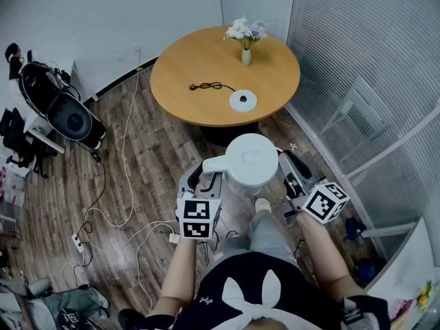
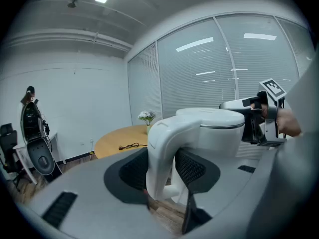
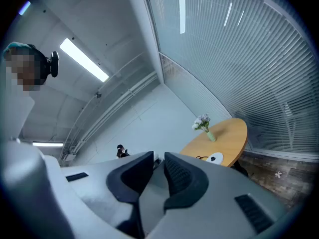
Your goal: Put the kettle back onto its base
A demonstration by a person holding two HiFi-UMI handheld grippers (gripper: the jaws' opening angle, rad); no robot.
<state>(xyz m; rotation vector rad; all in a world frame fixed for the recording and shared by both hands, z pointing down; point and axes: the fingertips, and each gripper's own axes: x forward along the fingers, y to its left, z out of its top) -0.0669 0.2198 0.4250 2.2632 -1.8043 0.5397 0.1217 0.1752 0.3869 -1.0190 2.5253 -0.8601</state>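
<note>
A white electric kettle [image 1: 249,158] hangs in the air above the wooden floor, short of the round wooden table [image 1: 199,81]. My left gripper [image 1: 206,174] is shut on its handle [image 2: 162,153], which fills the space between the pads in the left gripper view. My right gripper [image 1: 287,167] rests against the kettle's right side with its pads together and nothing between them [image 3: 159,171]. The round white base [image 1: 243,101] lies on the table's near right part, its black cord [image 1: 210,86] trailing left.
A small vase of flowers [image 1: 245,43] stands at the table's far side. White cables and a power strip [image 1: 78,242] run over the floor at left. A black device [image 1: 58,105] sits by the left wall. Glass walls with blinds [image 1: 364,60] close the right side.
</note>
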